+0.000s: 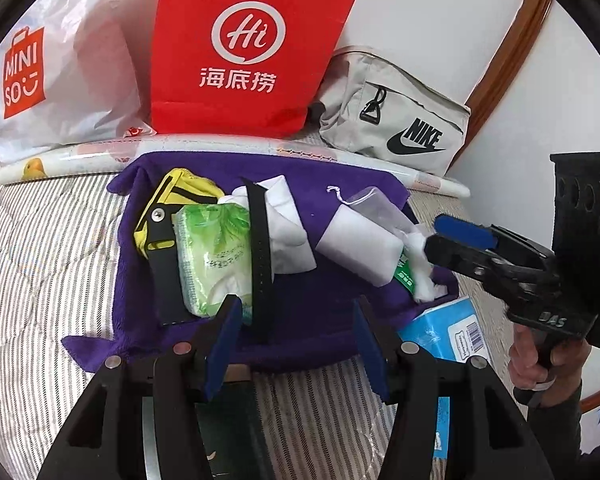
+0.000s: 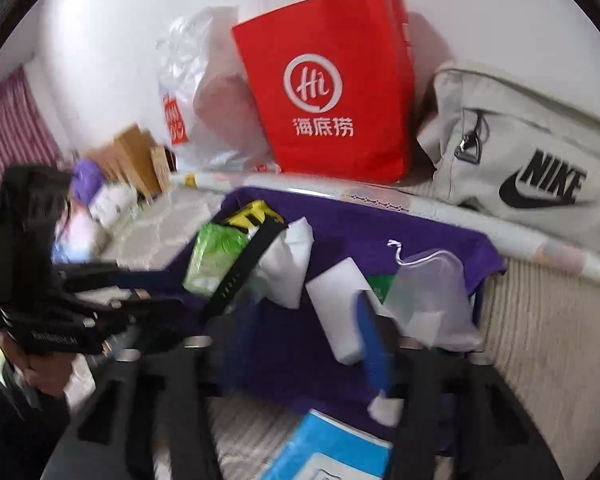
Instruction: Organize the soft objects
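Note:
A purple towel [image 1: 311,304] lies on the striped bed and carries a green wet-wipe pack [image 1: 216,256], a yellow pouch [image 1: 180,192], a black strap [image 1: 260,256], a white folded cloth [image 1: 288,228], a white pack [image 1: 359,248], a clear drawstring bag [image 1: 371,204] and a cotton wad [image 1: 423,264]. My left gripper [image 1: 296,344] is open at the towel's near edge, empty. My right gripper [image 1: 439,236] reaches in from the right, its fingers at the cotton wad; in the blurred right wrist view [image 2: 311,344] its fingers stand apart over the towel [image 2: 331,224] beside the white pack [image 2: 339,300].
A red paper bag [image 1: 248,48], a white Miniso plastic bag [image 1: 60,68] and a grey Nike pouch [image 1: 395,120] lean on the wall behind. A rolled sheet [image 1: 220,152] lies along the towel's far edge. A blue tissue pack [image 1: 447,332] sits at the near right.

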### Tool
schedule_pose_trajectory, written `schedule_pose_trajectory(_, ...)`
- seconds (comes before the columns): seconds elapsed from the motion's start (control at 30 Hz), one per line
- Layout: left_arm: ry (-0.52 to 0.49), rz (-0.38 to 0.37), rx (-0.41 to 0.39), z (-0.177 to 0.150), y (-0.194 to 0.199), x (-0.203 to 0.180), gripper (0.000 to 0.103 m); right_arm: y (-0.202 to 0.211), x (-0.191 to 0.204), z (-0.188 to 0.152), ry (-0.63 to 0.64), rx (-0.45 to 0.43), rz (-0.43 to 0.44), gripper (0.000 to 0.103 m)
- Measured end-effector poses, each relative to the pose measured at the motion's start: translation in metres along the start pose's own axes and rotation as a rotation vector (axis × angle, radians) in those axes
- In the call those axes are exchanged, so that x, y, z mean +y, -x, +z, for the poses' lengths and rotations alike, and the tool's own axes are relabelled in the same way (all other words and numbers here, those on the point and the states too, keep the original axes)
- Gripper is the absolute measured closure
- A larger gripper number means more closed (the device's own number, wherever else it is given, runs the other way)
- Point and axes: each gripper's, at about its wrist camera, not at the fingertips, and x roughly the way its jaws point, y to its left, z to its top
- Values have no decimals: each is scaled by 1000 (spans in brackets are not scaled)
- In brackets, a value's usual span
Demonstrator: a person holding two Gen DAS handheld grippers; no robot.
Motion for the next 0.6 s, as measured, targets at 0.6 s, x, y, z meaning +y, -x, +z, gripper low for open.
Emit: schedule_pose_trajectory(0.6,-16,31,-37,-6,27,-4,50,41,-10,-13,-157,-82,-72,37)
